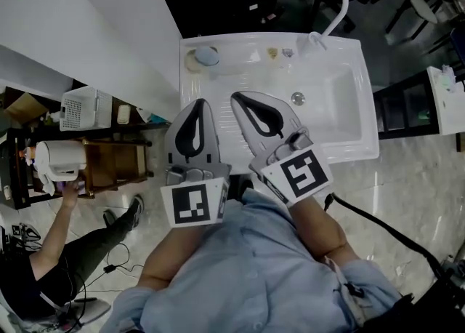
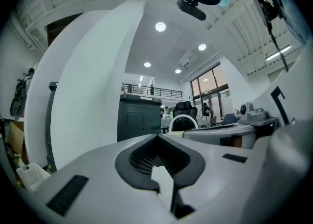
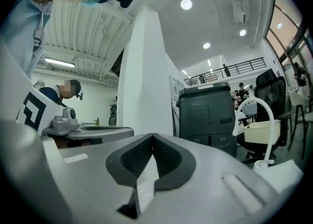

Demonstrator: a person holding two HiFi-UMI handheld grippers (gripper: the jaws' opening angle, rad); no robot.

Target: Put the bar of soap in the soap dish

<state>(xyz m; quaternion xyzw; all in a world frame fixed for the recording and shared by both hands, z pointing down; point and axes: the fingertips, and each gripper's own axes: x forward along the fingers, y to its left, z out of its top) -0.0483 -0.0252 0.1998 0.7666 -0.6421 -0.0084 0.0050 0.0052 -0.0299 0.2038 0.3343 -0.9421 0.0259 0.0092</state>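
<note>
In the head view a blue-grey oval bar of soap (image 1: 207, 55) appears to lie in a round beige soap dish (image 1: 192, 62) on the back left ledge of the white sink (image 1: 218, 84). Both grippers are held near my chest, well short of the dish and pointing level. My left gripper (image 1: 197, 103) (image 2: 156, 138) is shut with nothing between its dark pads. Just to its right, my right gripper (image 1: 237, 97) (image 3: 152, 136) is also shut and empty. Neither gripper view shows the soap or the dish.
The sink basin (image 1: 341, 99) with its drain (image 1: 298, 97) lies right of the grippers, a white curved faucet (image 1: 340, 1) behind it. Small items (image 1: 273, 53) sit on the ledge. A shelf with white containers (image 1: 78, 108) and a seated person (image 1: 51, 248) are at left.
</note>
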